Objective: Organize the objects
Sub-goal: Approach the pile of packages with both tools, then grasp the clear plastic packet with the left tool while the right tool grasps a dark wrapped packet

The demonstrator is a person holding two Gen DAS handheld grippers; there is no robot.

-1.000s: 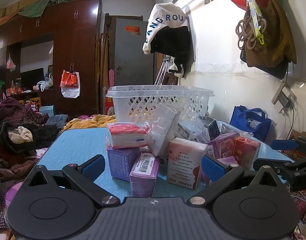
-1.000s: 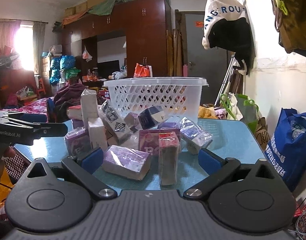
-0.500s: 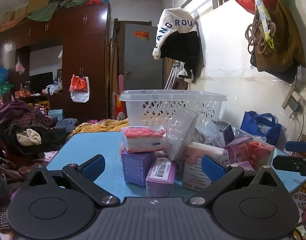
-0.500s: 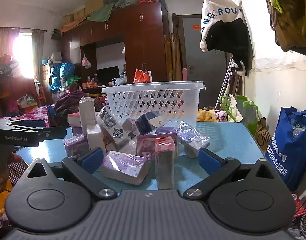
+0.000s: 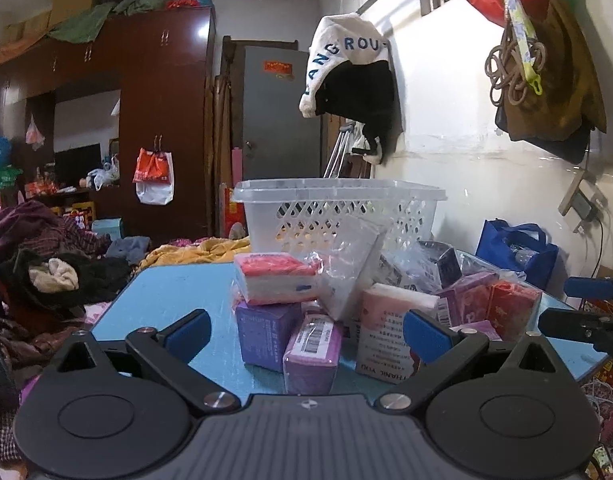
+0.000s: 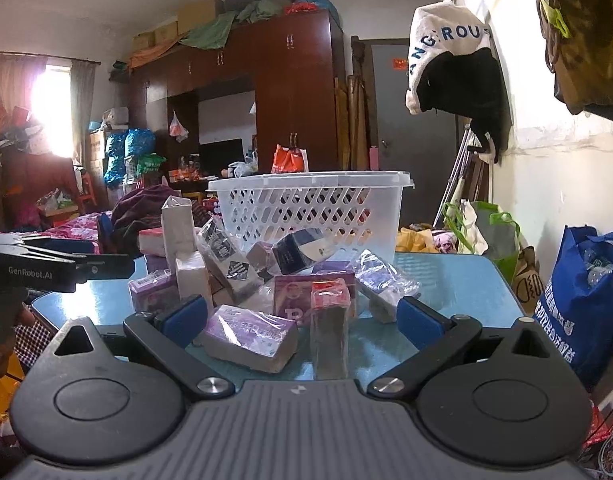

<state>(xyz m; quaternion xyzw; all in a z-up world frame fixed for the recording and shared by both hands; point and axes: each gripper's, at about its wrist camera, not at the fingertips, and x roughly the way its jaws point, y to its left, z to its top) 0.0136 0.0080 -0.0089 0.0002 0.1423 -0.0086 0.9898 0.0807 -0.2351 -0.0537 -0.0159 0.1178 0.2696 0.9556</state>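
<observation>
Here the blue table [image 6: 466, 280] carries the white basket [image 6: 310, 208] at its far side, seemingly empty through the lattice, with the heap of wrapped packets [image 6: 266, 276] in front. Both the left gripper [image 5: 304, 330] and right gripper [image 6: 302, 320] gape wide, holding nothing. Take the nearest purple packet [image 6: 250, 338] squarely across its short sides.

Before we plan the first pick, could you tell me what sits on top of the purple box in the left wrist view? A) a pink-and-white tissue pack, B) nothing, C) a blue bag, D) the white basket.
A: the pink-and-white tissue pack lies directly on the purple box, in front of the white basket.
</observation>
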